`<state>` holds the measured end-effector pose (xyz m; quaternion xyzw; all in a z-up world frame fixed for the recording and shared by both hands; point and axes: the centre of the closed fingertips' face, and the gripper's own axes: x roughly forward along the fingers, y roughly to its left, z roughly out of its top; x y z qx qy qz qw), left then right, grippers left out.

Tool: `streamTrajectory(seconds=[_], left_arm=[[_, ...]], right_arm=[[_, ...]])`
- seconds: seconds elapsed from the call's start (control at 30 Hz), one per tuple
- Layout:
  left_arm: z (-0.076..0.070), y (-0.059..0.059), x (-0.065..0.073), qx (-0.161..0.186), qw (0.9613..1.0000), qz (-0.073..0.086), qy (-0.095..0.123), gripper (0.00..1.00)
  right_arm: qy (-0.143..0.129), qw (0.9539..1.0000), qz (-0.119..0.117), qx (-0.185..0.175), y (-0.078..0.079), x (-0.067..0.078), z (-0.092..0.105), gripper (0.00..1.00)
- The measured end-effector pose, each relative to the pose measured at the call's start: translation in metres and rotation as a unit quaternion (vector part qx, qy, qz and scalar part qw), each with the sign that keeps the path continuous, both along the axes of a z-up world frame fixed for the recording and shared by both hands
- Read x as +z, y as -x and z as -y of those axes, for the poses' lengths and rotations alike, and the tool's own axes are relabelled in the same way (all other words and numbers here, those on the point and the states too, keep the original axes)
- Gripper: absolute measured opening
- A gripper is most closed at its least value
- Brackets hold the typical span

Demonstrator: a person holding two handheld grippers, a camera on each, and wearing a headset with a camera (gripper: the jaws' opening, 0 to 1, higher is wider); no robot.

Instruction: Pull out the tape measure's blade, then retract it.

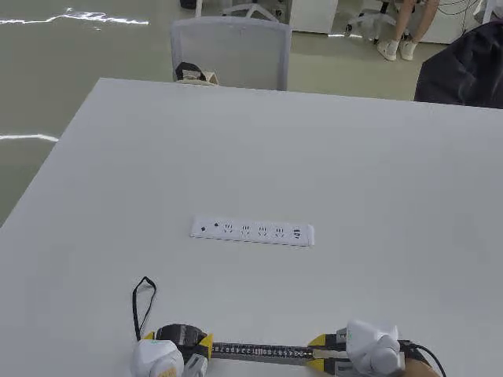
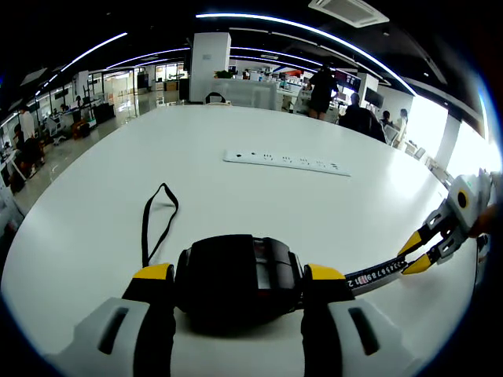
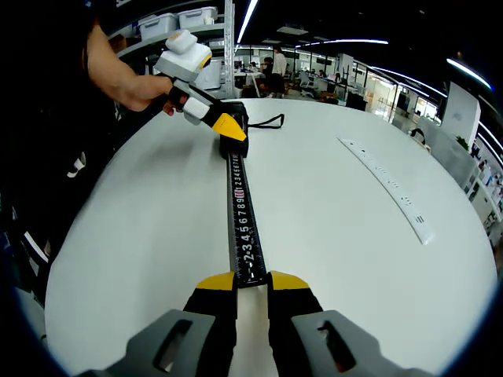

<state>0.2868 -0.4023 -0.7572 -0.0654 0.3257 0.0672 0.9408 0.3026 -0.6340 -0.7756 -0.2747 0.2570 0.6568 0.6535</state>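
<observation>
The left gripper (image 2: 238, 275) squeezes the black tape measure (image 2: 236, 255). The right gripper (image 3: 252, 281) pinches the end of its long numbered blade (image 3: 240, 212).

- Tape measure (image 2: 236, 267): blk case.
- Blade (image 3: 242, 228): blk, wht numerals + tick marks.
- Wrist strap (image 2: 157, 220): blk.
- Left gripper (image 2: 238, 273): wht/grey body, blk jaws, yel tips.
- Right gripper (image 3: 252, 280): grey body, blk jaws, yel tips.
- Power strip (image 1: 251, 232): wht, row of dark socket holes.
- Table (image 1: 354, 157): plain wht.
- Office chair (image 1: 230, 51): lt grey.
- Floor (image 1: 47, 63): pale grey-green w/ wht light streaks.
</observation>
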Motion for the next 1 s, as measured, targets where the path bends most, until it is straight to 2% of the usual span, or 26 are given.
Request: streamTrajectory(seconds=[0.23, 0.57, 0.9, 1.0], left_arm=[[0.0, 0.0, 0.0, -0.001, 1.0, 0.0, 0.002, 0.62], [0.0, -0.001, -0.007, -0.004, 1.0, -0.002, 0.008, 0.61], [0.0, 0.0, -0.006, -0.005, 0.9999, -0.005, 0.009, 0.6], [0.001, 0.0, -0.001, -0.006, 0.9999, -0.005, 0.011, 0.6]], right_arm=[[-0.002, 1.0, -0.001, 0.005, 0.001, -0.002, -0.011, 0.13], [-0.006, 0.9999, 0.0, 0.012, 0.001, -0.004, -0.023, 0.13], [-0.01, 0.9998, -0.001, 0.02, 0.002, -0.004, -0.038, 0.13], [-0.013, 0.9997, -0.002, 0.021, 0.002, -0.004, -0.044, 0.13]])
